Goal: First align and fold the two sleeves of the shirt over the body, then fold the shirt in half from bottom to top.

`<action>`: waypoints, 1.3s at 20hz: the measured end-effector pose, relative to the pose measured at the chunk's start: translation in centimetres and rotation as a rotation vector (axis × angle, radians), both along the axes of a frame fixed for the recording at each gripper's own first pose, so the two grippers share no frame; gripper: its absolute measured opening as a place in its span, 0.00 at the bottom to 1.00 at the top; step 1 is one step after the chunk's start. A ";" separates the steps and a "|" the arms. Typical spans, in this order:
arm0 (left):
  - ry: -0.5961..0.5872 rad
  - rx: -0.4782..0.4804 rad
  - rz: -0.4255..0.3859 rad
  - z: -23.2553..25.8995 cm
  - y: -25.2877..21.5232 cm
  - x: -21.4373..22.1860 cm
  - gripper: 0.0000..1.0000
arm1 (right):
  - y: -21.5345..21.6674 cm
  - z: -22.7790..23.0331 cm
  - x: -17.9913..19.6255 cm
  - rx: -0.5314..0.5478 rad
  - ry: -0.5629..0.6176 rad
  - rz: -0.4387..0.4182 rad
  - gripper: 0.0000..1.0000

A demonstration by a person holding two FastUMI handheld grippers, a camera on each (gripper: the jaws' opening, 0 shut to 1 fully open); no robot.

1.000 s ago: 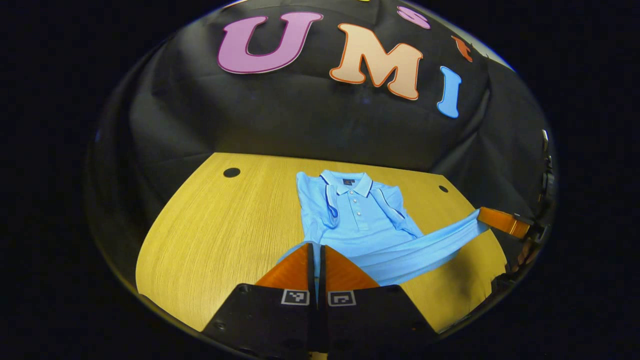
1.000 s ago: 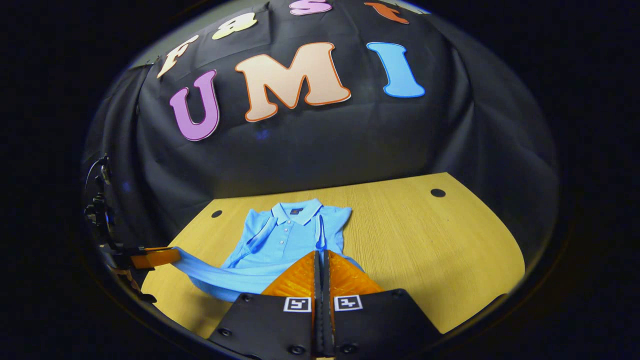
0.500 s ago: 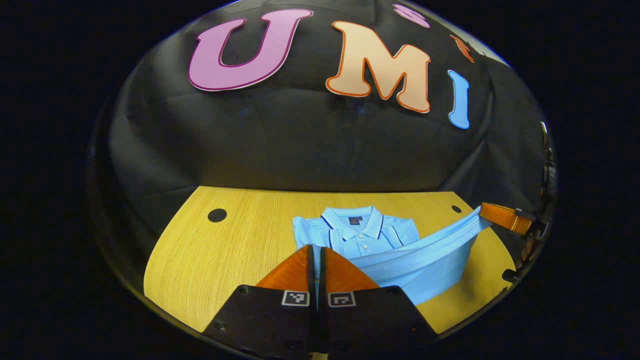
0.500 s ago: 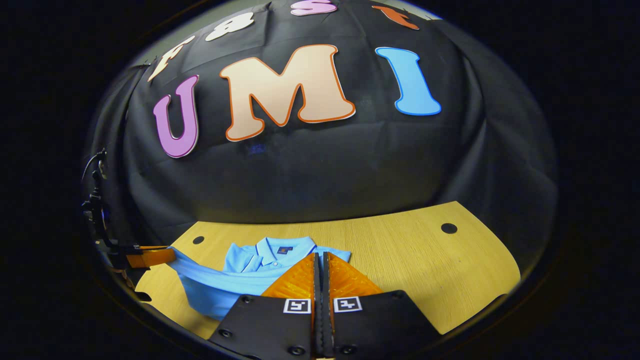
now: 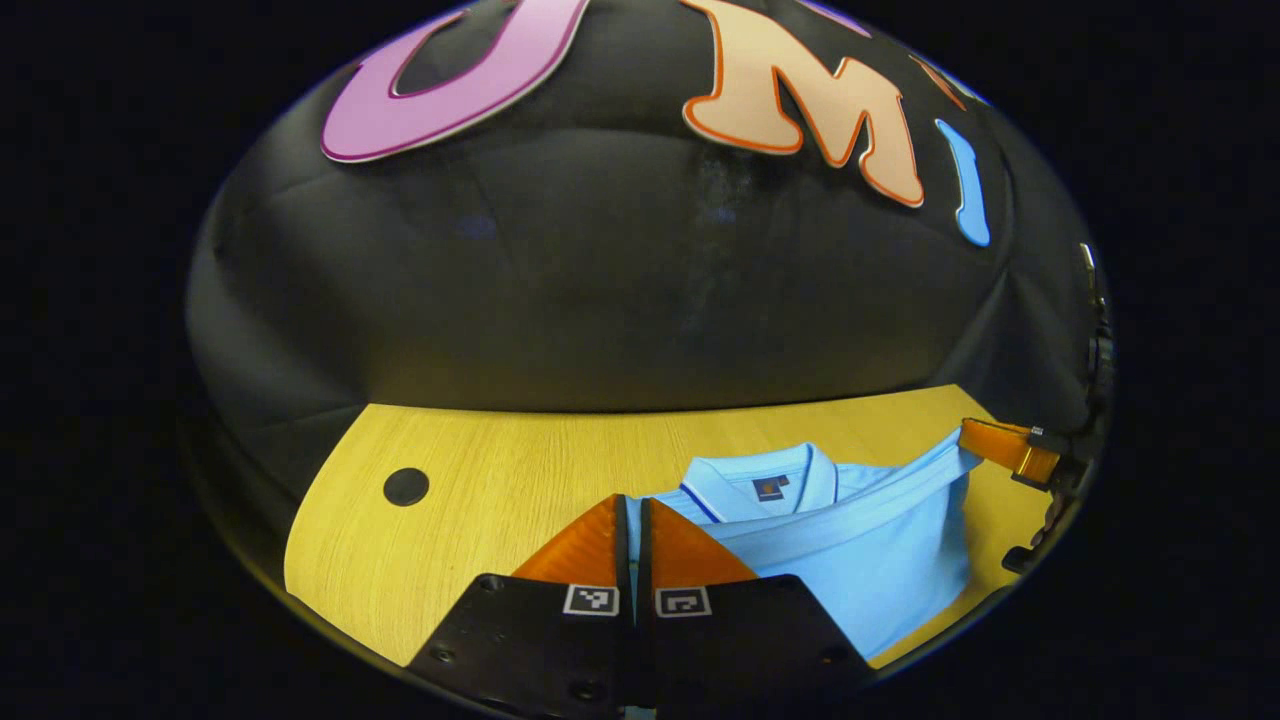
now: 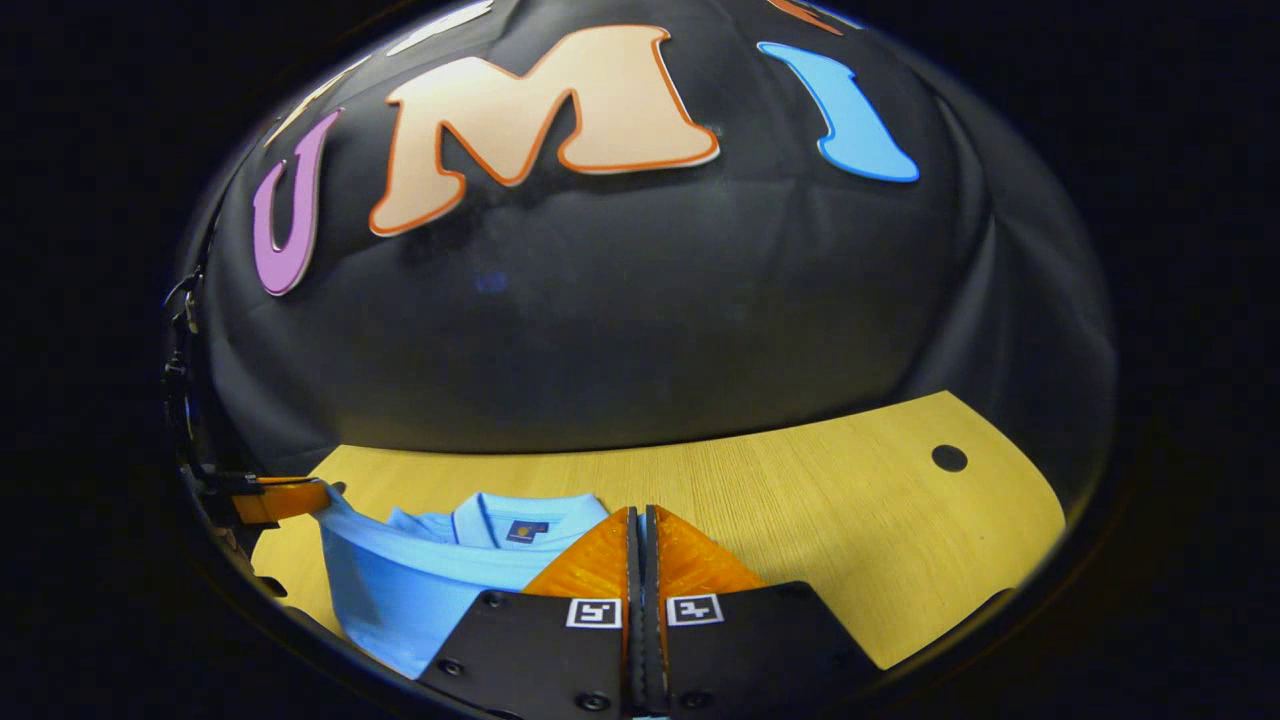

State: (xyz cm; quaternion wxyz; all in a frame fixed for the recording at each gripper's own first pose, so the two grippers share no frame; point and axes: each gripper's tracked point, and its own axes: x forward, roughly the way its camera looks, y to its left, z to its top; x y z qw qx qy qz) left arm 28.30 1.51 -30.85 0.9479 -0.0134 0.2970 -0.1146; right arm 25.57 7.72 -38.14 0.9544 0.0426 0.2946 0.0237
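Note:
A light-blue polo shirt lies on the wooden table, its collar toward the booth wall. In the left gripper view my left gripper is shut on the shirt's bottom hem, and the hem stretches across to the right gripper, which pinches the other corner. The lifted hem hangs just in front of the collar and covers the shirt's body. In the right gripper view my right gripper is shut on the hem of the shirt, and the left gripper holds the far corner. The sleeves are hidden under the raised cloth.
The table has a round dark hole to the shirt's left and another hole far to its right. The black cloth wall rises right behind the table's far edge.
Both grippers have carried the hem forward over the shirt toward the collar. The body and buttons, visible a second ago, are now covered by the folded-over lower half.

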 end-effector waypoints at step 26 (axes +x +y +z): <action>-0.361 -0.070 0.109 16.9 1.5 -14.8 0.95 | 1.0 20.2 -15.1 -0.047 -0.337 0.065 0.97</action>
